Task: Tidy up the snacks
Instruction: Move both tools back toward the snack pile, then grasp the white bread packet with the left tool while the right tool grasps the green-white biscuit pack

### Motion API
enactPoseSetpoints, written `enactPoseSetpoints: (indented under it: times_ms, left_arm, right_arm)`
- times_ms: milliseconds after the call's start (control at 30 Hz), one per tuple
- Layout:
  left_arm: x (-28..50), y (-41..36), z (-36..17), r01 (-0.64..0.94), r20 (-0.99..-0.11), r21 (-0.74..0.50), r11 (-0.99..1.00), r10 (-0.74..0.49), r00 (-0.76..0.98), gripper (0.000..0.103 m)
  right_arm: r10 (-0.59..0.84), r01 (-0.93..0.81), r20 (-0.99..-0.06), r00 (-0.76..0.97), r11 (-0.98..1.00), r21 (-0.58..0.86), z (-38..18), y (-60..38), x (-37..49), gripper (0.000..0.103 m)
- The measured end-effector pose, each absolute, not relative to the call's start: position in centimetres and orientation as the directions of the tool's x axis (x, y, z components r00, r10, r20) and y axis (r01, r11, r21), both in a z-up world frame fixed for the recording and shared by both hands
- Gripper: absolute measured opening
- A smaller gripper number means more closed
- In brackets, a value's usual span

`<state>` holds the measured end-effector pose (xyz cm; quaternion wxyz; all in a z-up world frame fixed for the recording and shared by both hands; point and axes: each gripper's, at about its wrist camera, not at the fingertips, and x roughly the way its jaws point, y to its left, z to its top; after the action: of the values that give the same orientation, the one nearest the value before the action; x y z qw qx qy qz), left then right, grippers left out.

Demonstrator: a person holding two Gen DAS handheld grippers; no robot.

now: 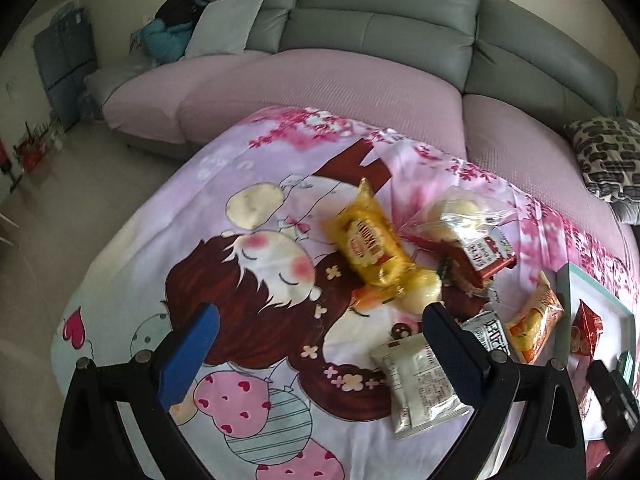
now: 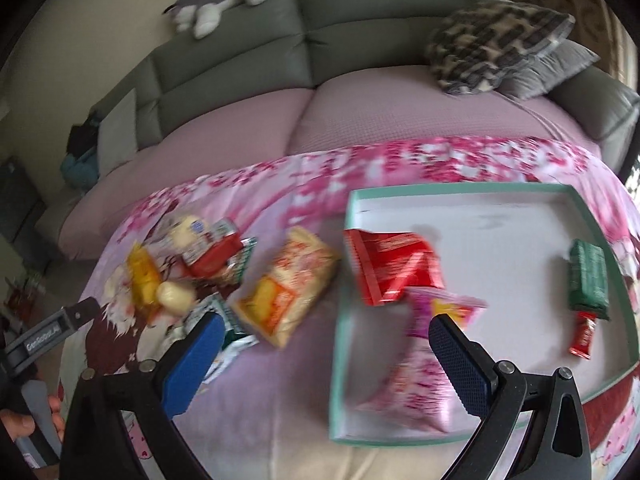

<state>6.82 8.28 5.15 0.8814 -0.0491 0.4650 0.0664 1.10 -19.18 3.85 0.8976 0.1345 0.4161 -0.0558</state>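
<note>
- Grey-green leather sofa [image 2: 360, 28] with mauve seat covers, behind the tray; a plush dog [image 2: 224, 4] lies on its backrest and a patterned cushion [image 2: 496, 40] sits on its seat.
- Pink cartoon-print cloth [image 1: 248, 264] covers the surface on which the tray rests.
- Teal-rimmed tray [image 2: 340, 320], white inside, the landmark for all positions below.
- Left gripper [image 1: 320, 330]: blue pads spread wide, holding nothing, over the cloth well left of the tray.
- Right gripper [image 2: 326, 340]: pads spread wide, holding nothing, straddling the tray's left rim.
- Pink snack packet [image 2: 420, 380]: inside the tray, near corner, blurred.
- Red snack packet [image 2: 392, 264]: inside the tray, touching its left rim.
- Green wafer bar [image 2: 588, 280]: inside the tray, right side.
- Small red stick packet [image 2: 584, 336]: inside, just below the green bar.
- Orange cracker bag [image 2: 288, 288]: outside, just left of the tray.
- Yellow cake packet [image 1: 368, 240], clear bun bag [image 1: 460, 212] and white packet [image 1: 416, 384]: outside, farther left of the tray.
</note>
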Motion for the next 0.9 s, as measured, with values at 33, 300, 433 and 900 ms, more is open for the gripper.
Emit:
enactPoseSetpoints:
  times_ms: [33, 300, 433, 900]
  left_arm:
    - [6.8, 8.3, 4.9, -0.163, -0.829, -0.027, 0.986, 0.069, 0.555, 0.101]
    - [7.5, 6.5, 2.1, -0.127, -0.879, -0.068, 0.99, 0.001, 0.477, 0.101]
    - [8.1, 5.5, 0.2, -0.1, -0.903, -0.122, 0.987, -0.068, 0.425, 0.101]
    - [9.4, 2.5, -3.8, -0.055, -0.943, -0.134, 0.989, -0.11, 0.314, 0.101]
  right_arm:
    - [0.018, 0.197, -0.763, 0.646, 0.962, 0.19, 3.8, -18.6, 1.3, 0.103]
    - [0.085, 0.058, -0.799, 0.596, 0.987, 0.148, 1.1, -13.8, 3.3, 0.103]
    - [0.062, 0.044, -0.814, 0.577, 0.993, 0.107, -0.2, -12.6, 3.9, 0.103]
    - [0.031, 0.043, -0.835, 0.549, 0.997, 0.065, -1.6, -12.8, 4.0, 0.102]
